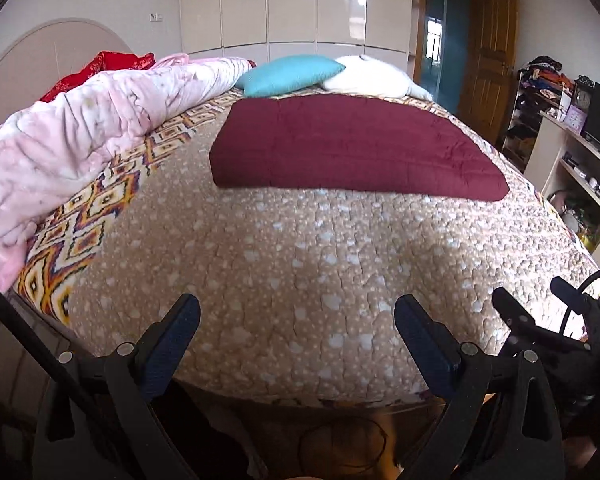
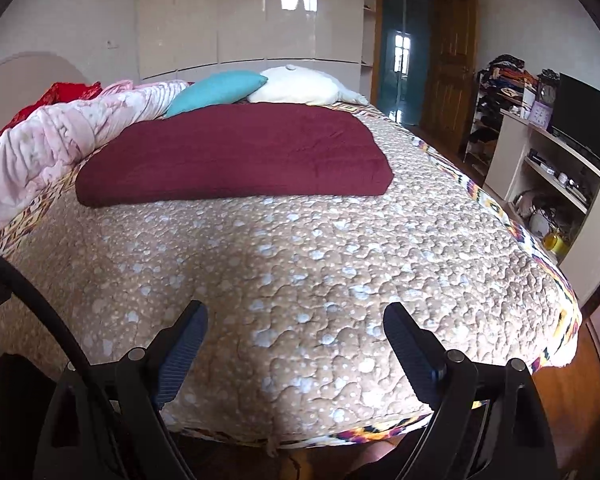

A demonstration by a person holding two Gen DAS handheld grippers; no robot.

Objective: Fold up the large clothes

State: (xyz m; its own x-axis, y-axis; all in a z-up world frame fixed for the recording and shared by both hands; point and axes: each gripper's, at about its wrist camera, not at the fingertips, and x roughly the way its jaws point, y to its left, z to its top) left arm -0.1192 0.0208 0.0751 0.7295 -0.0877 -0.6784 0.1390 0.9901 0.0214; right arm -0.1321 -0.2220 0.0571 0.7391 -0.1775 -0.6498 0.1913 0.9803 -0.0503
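The maroon blanket (image 1: 351, 144) lies folded into a thick, flat slab on the far half of the bed (image 1: 300, 264), edges fairly tidy, just in front of a teal pillow (image 1: 292, 74) and a white pillow (image 1: 363, 74). A crumpled pink quilt (image 1: 80, 128) is heaped along the bed's left side. Both tools hang over the near edge: left gripper (image 1: 298, 314) jaws spread wide, nothing between them; right gripper (image 2: 296, 320) jaws spread wide too, empty. Shelves (image 2: 555, 184) at right hold small clutter, too small to tell.

Maroon blanket (image 1: 351, 144), tan spotted bedspread (image 1: 300, 272)
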